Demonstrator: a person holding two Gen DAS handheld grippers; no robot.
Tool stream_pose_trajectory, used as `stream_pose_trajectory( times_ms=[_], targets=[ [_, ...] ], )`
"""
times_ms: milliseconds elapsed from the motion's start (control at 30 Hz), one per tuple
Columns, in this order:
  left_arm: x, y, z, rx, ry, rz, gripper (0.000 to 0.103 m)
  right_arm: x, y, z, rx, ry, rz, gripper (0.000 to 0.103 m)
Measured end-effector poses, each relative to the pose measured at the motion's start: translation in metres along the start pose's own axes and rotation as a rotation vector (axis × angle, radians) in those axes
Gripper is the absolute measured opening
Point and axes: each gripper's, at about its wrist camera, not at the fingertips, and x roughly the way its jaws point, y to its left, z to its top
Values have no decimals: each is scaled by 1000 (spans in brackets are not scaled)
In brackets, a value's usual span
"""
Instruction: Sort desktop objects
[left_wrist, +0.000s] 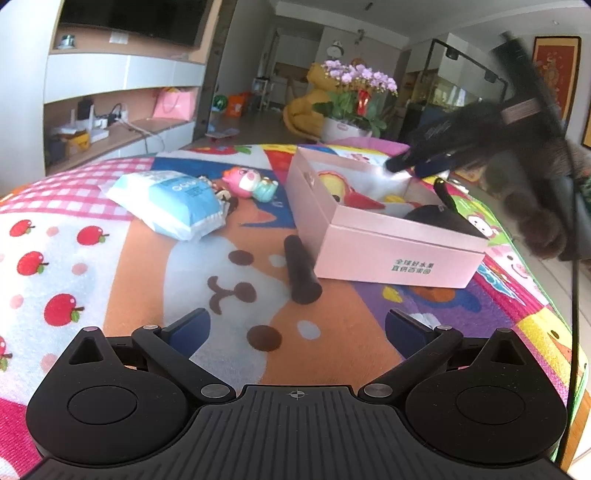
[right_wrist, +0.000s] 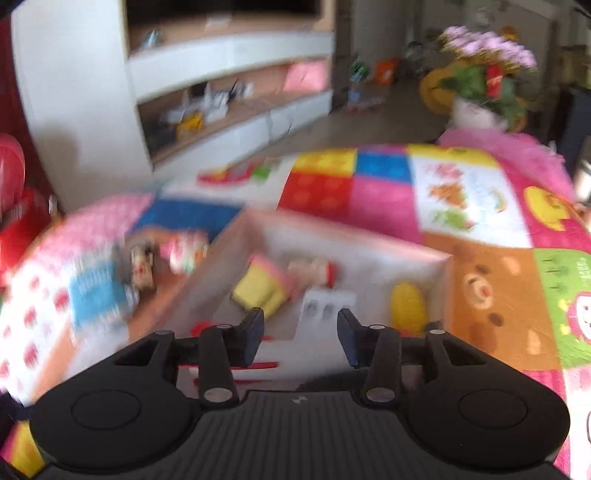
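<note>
Cylinder (left_wrist: 301, 271), black, lies on the patchwork mat (left_wrist: 110, 295) just beside the pink box's (left_wrist: 399, 258) near-left wall, long axis running away from the left gripper (left_wrist: 295, 328), which hangs nearest, fingers spread and empty. Right gripper (right_wrist: 301, 332) hovers above the box, released, nothing between its fingers. Open mat lies left of the cylinder.

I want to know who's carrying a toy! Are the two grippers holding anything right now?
No, nothing is held. The left gripper is open over the mat, and the right gripper is open above the pink box, with nothing between its fingers.
</note>
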Motion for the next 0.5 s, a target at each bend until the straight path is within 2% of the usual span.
stream_pose_trajectory(
  times_ms=[67, 167, 233, 333, 400, 500],
  targets=[
    [-4, 4, 1, -10, -22, 7, 103, -24, 5, -2, -20, -87, -34, 47],
    [-14, 16, 4, -10, -68, 94, 103, -57, 24, -21, -51, -160, 49, 54],
    [-23, 32, 8, -50, -98, 173, 103, -70, 41, -44, -58, -150, 125, 54],
    [-33, 56, 13, -148, -118, 239, 103, -69, 74, -82, -95, -103, 191, 54],
    [-37, 66, 14, -189, -119, 259, 103, -58, 96, -99, -117, -93, 175, 54],
    [-41, 65, 14, -189, -114, 251, 103, -32, 118, -105, -98, -82, 126, 54]
  ],
)
